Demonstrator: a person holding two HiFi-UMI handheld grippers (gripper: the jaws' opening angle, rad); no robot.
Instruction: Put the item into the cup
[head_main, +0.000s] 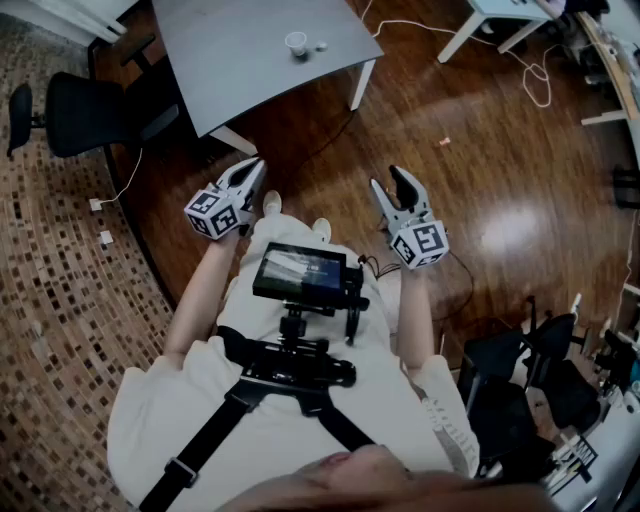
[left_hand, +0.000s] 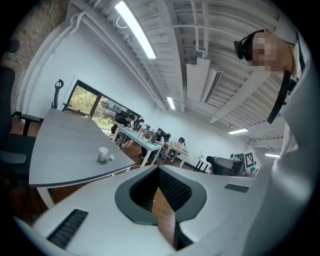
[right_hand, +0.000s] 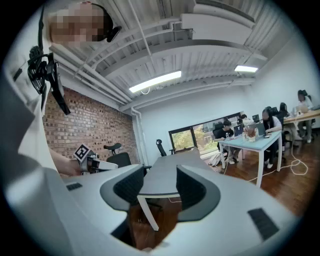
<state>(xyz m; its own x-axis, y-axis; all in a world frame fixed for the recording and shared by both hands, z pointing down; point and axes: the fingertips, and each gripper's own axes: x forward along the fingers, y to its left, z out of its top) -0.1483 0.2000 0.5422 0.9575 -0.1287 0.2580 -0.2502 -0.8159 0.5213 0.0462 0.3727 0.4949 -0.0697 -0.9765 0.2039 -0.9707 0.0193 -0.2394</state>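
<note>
Head view: left gripper (head_main: 252, 172), jaws together; right gripper (head_main: 392, 186), jaws apart; both empty. We should near the table (head_main: 230, 60) first, then square onto the item (head_main: 321, 46) beside the cup (head_main: 296, 43).

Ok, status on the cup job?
Left gripper jaws shut, empty; right gripper jaws open, empty. Item beside cup on table, untouched. Both grippers short of the table; only floor between.
</note>
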